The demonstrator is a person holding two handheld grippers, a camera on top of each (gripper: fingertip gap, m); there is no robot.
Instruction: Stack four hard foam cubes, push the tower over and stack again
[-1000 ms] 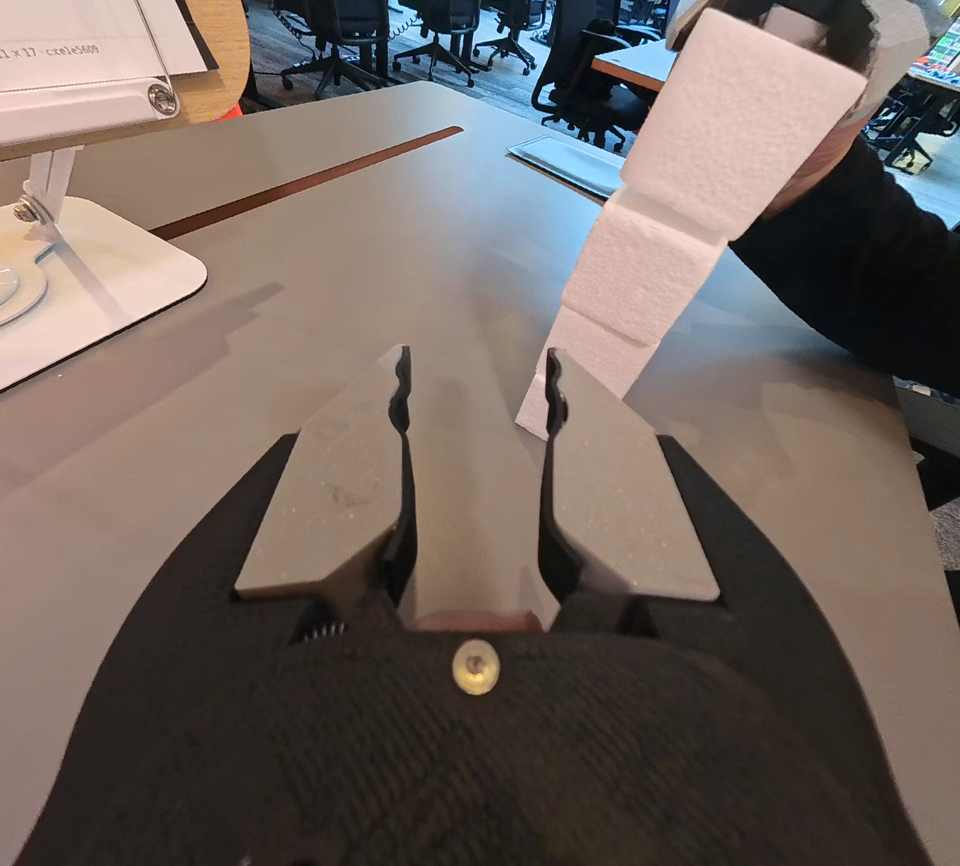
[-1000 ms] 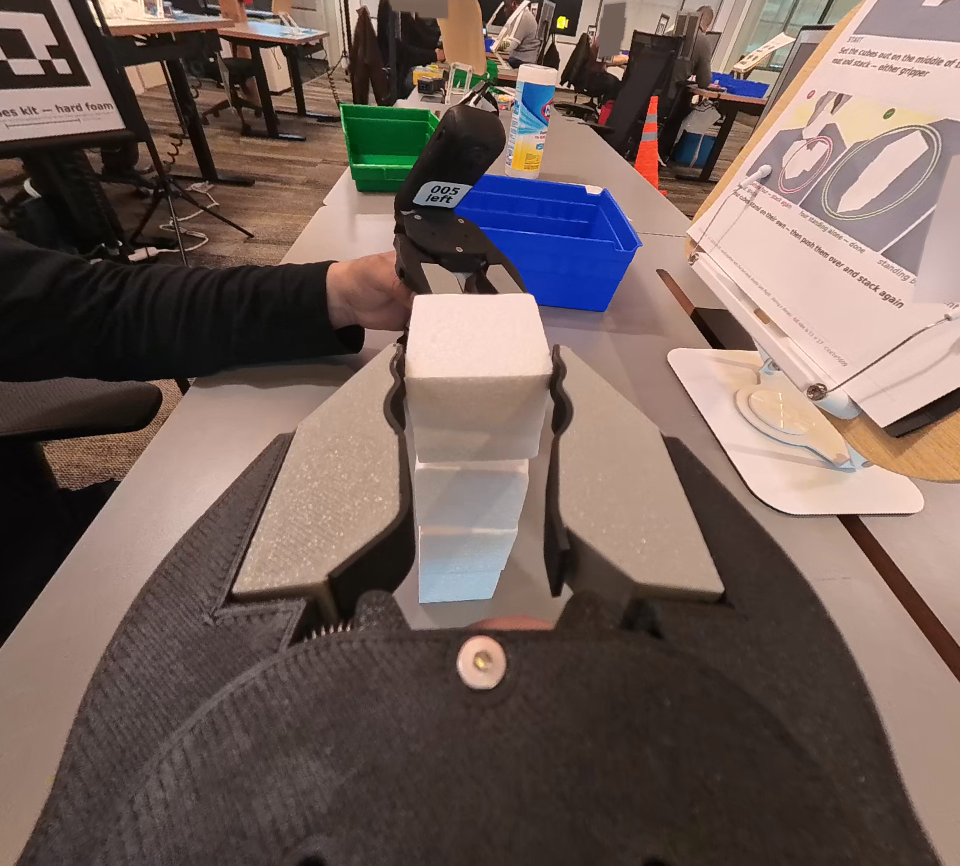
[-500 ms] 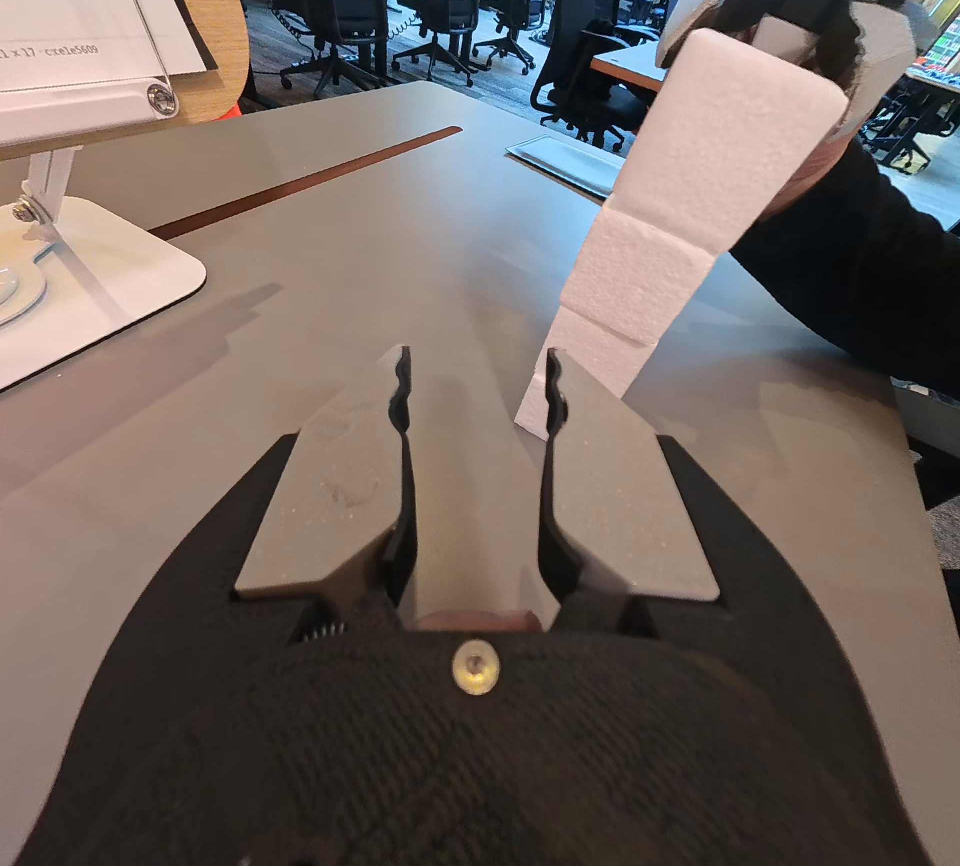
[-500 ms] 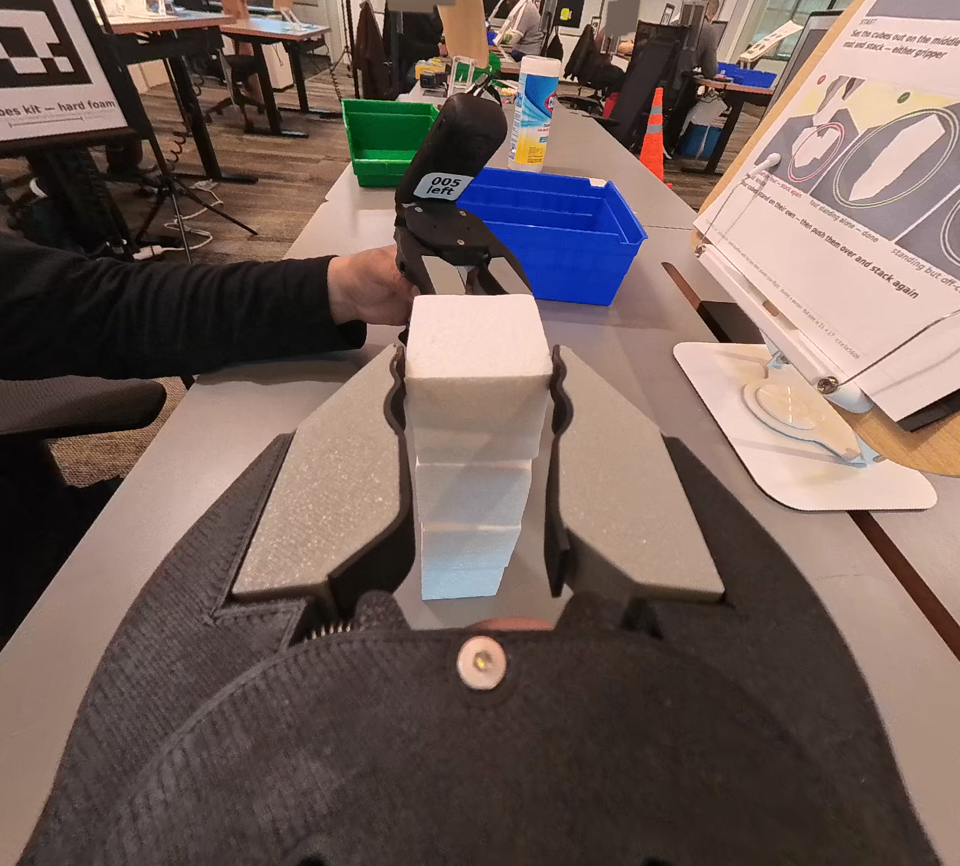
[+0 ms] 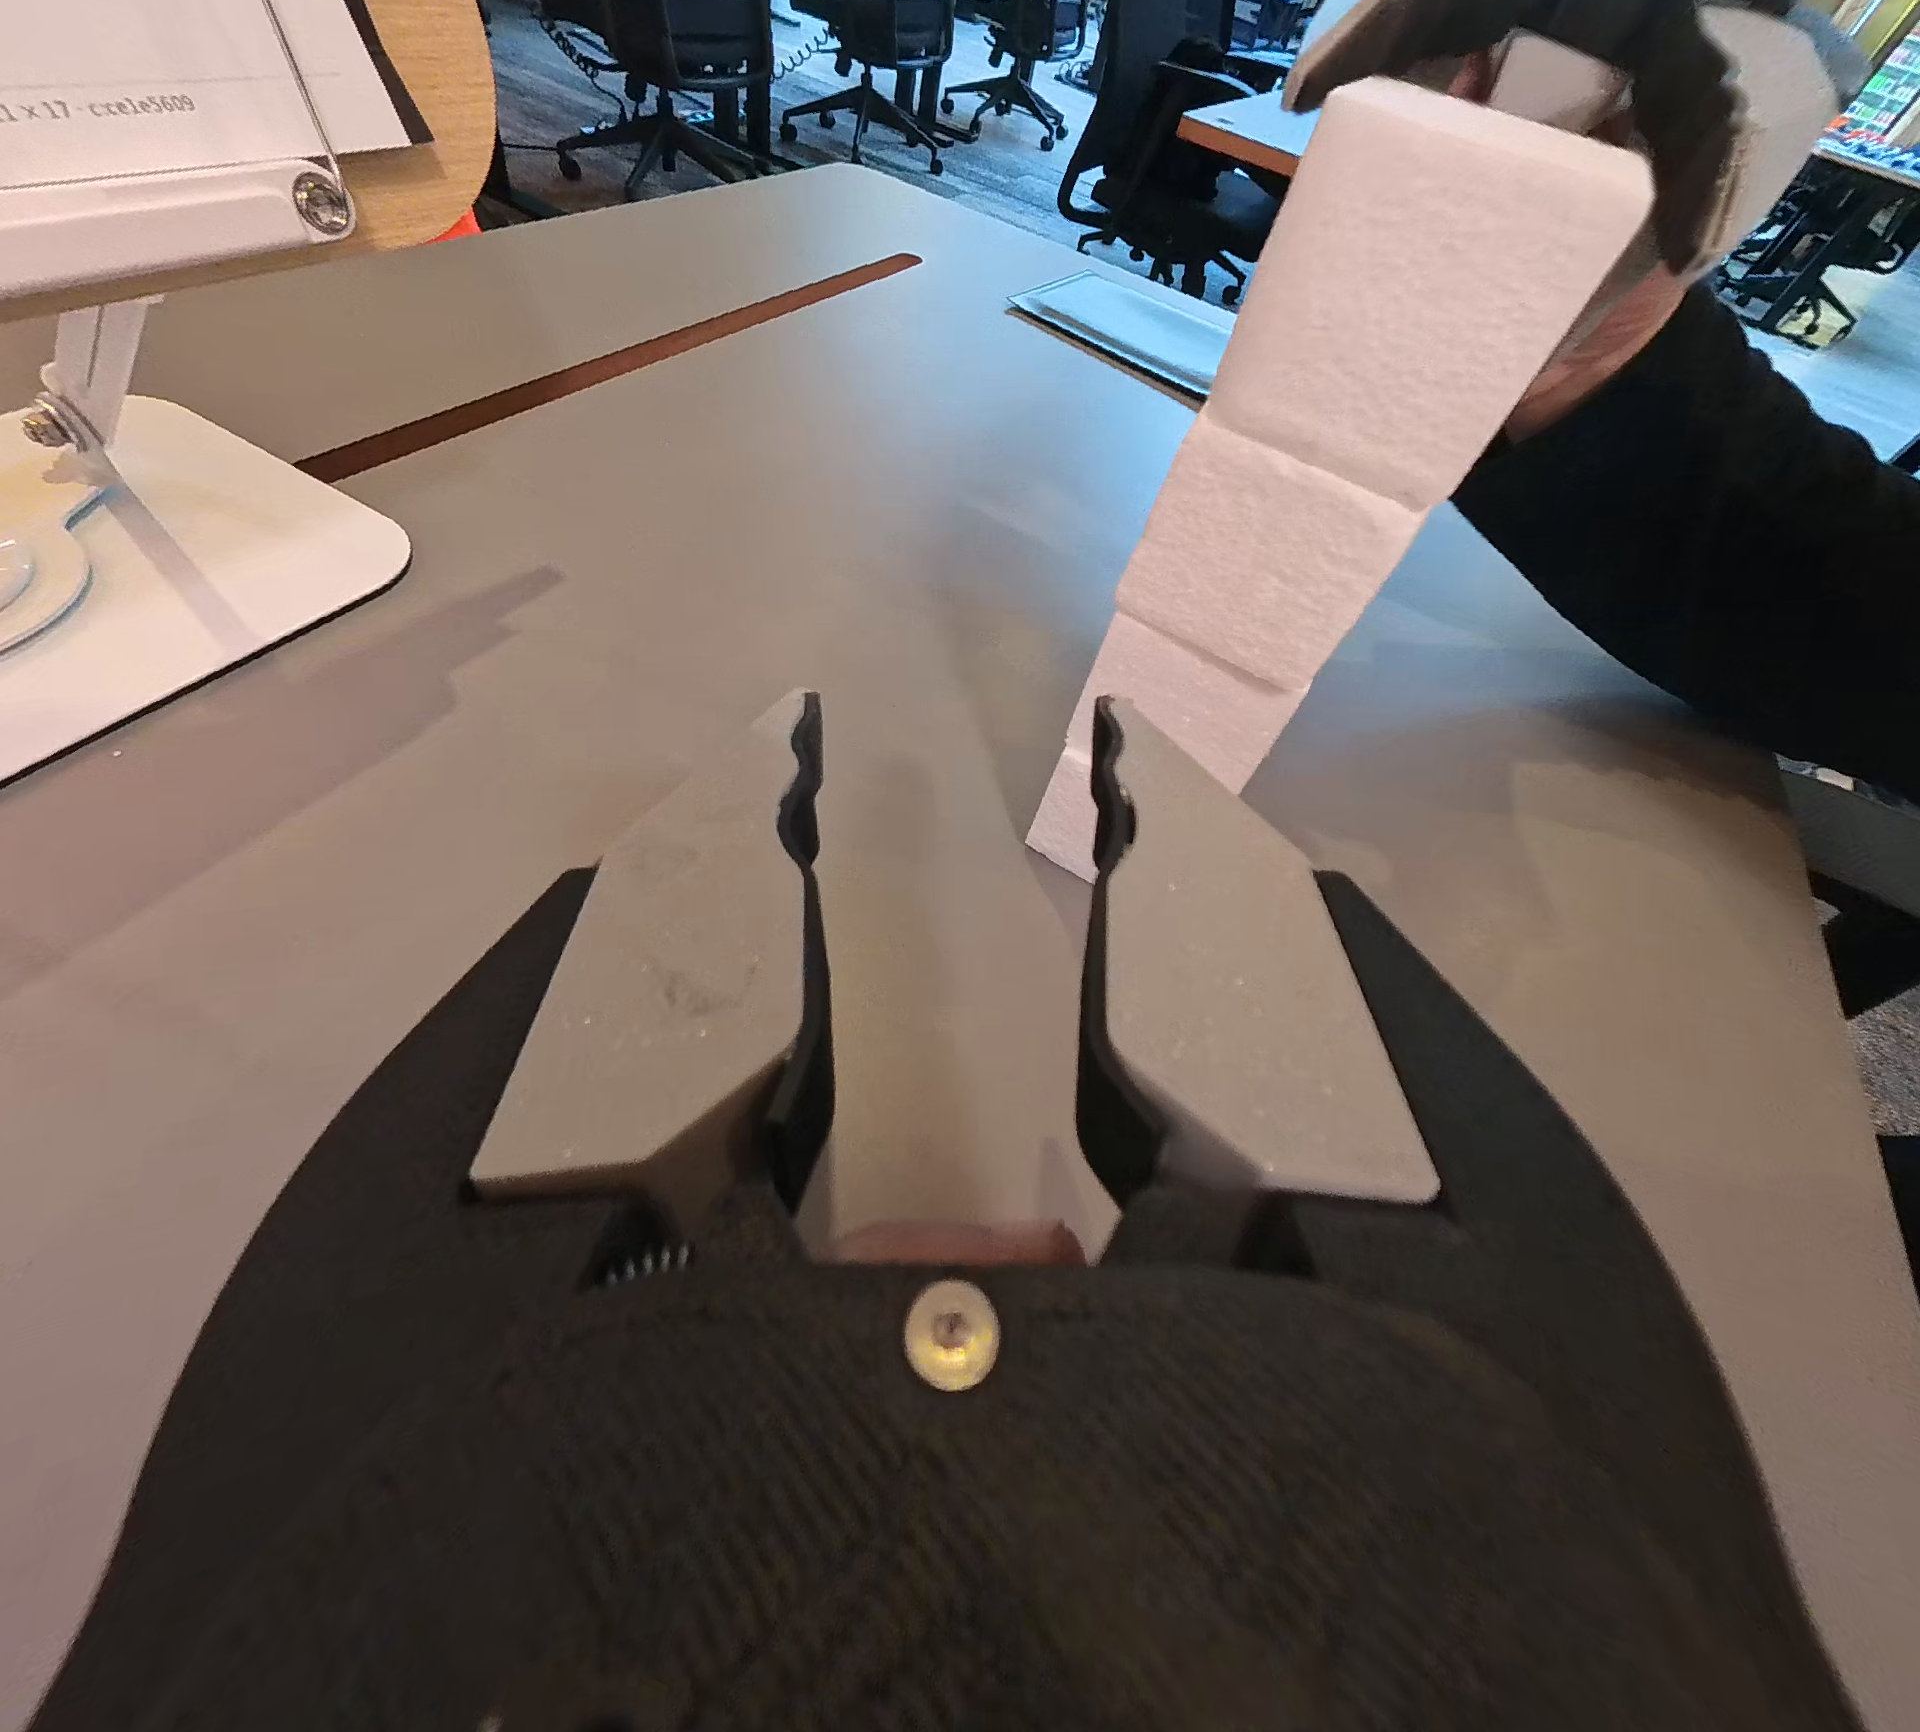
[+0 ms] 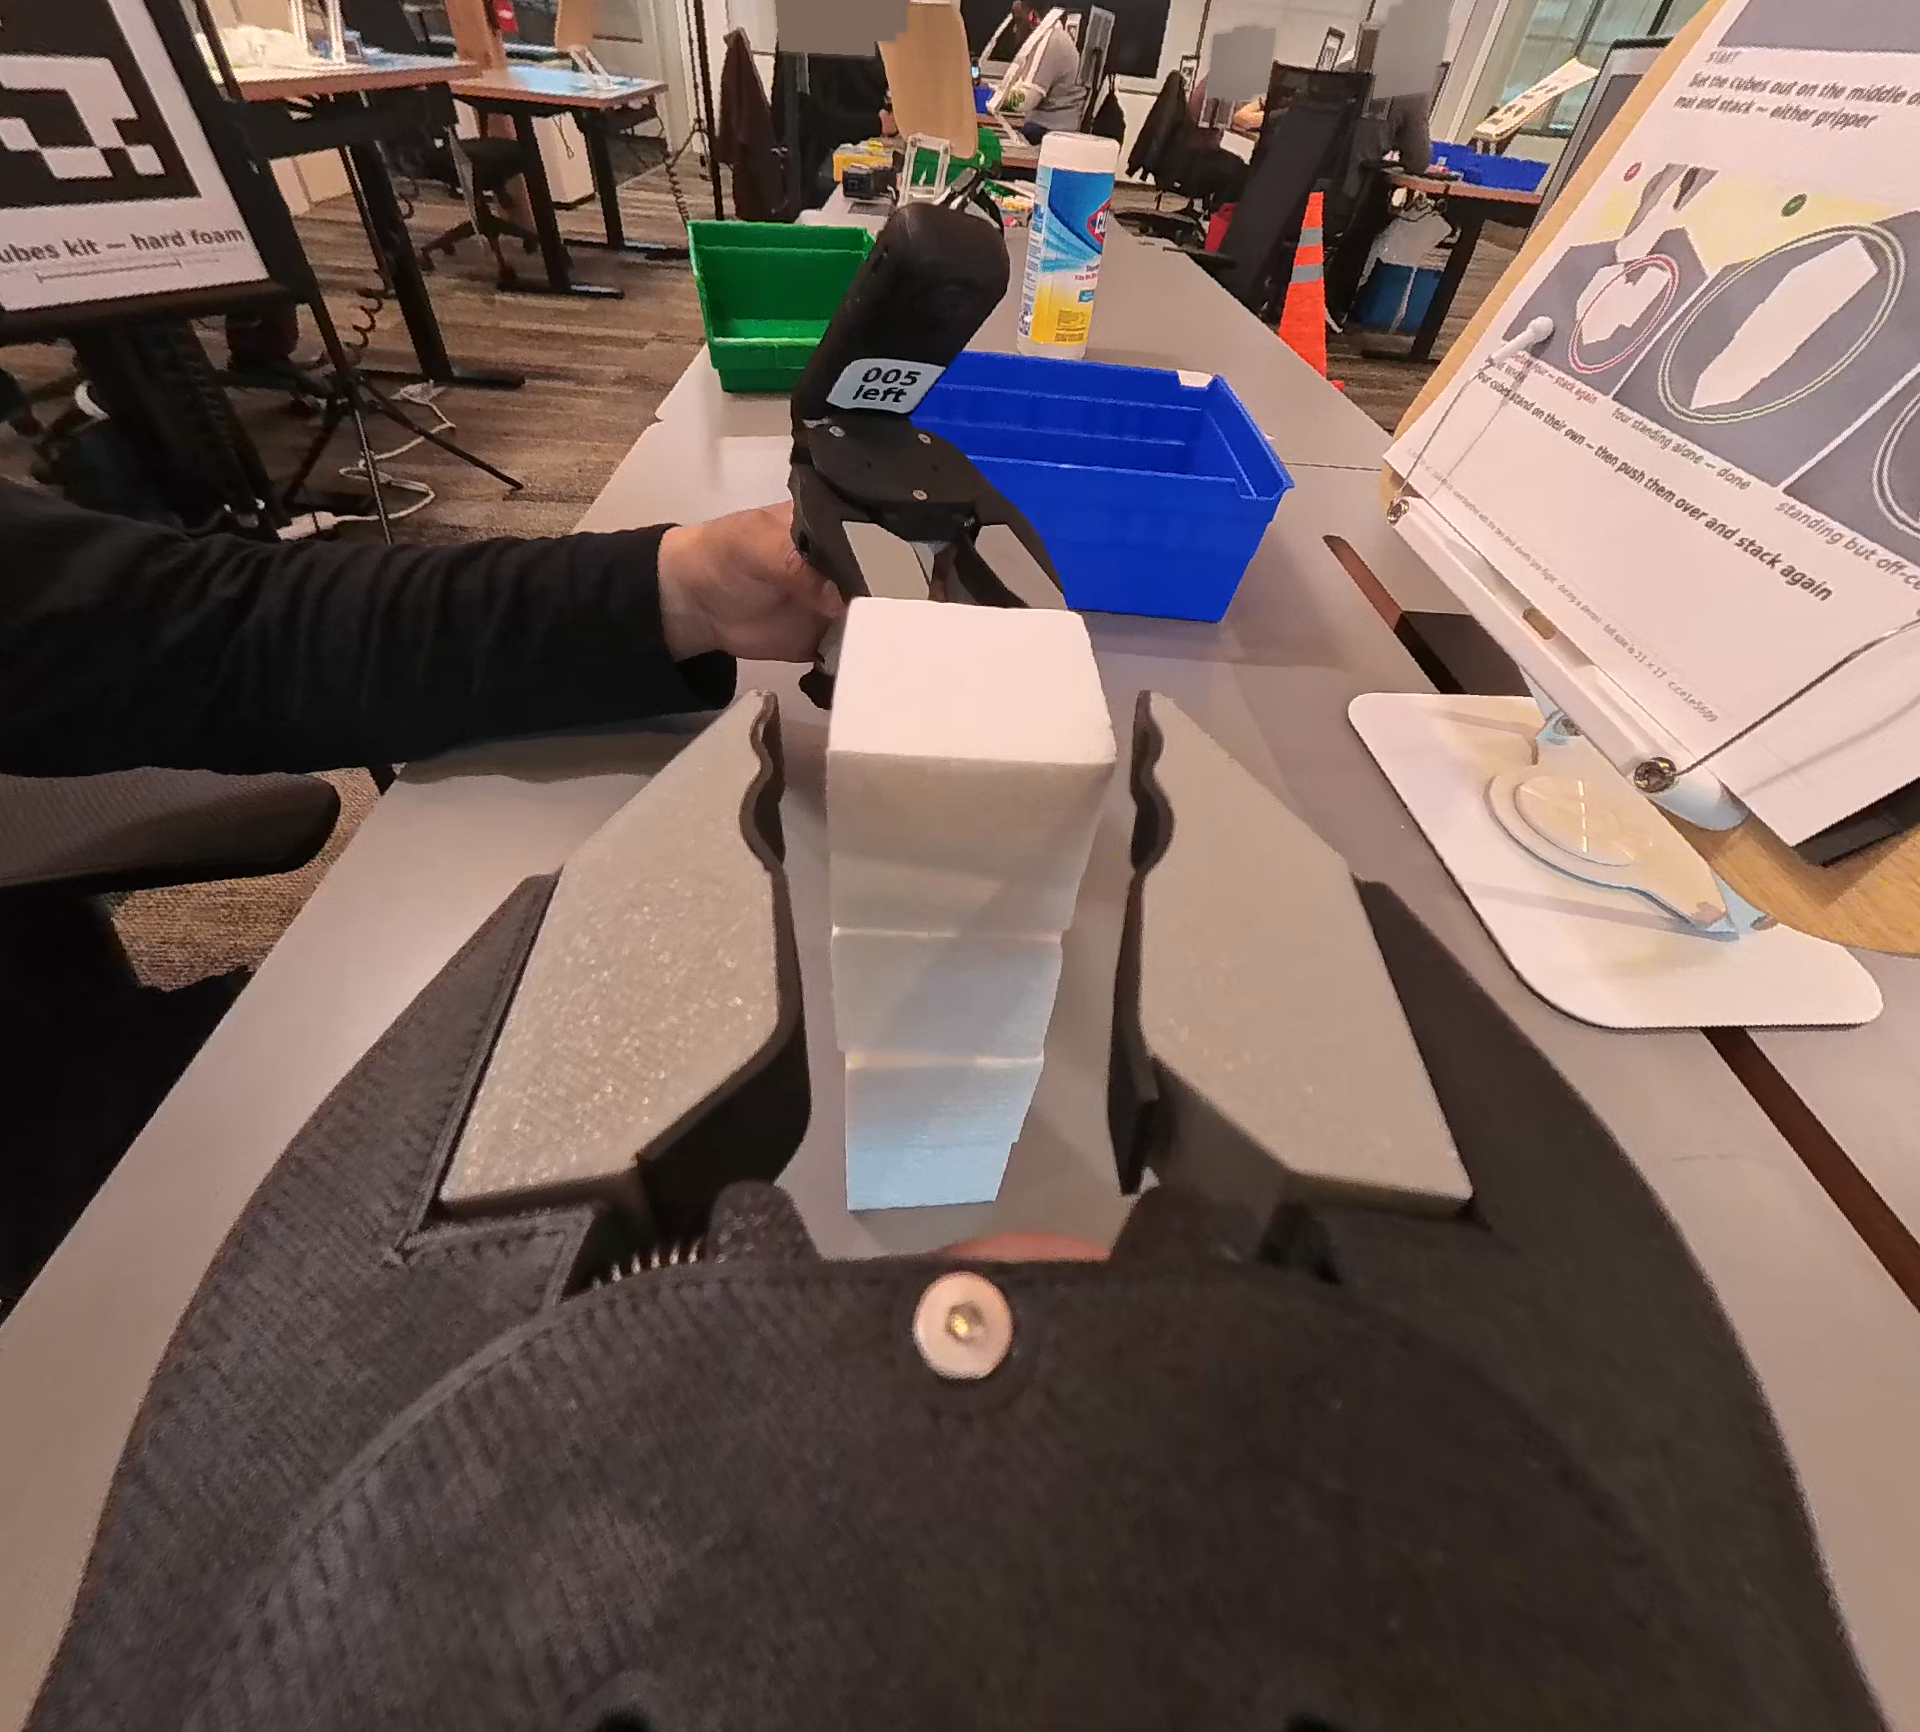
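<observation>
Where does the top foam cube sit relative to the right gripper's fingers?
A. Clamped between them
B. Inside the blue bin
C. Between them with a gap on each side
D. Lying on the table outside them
C: the top foam cube rests on the white stack, and the right gripper has grey table showing between each finger and the cube.

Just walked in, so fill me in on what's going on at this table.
A person holds a gripper in each hand and is stacking white foam cubes on a grey table. The tower stands four high. The right gripper is open around the top cube, its fingers apart from the cube's sides. The left gripper is open and empty beside the tower's base.
</observation>
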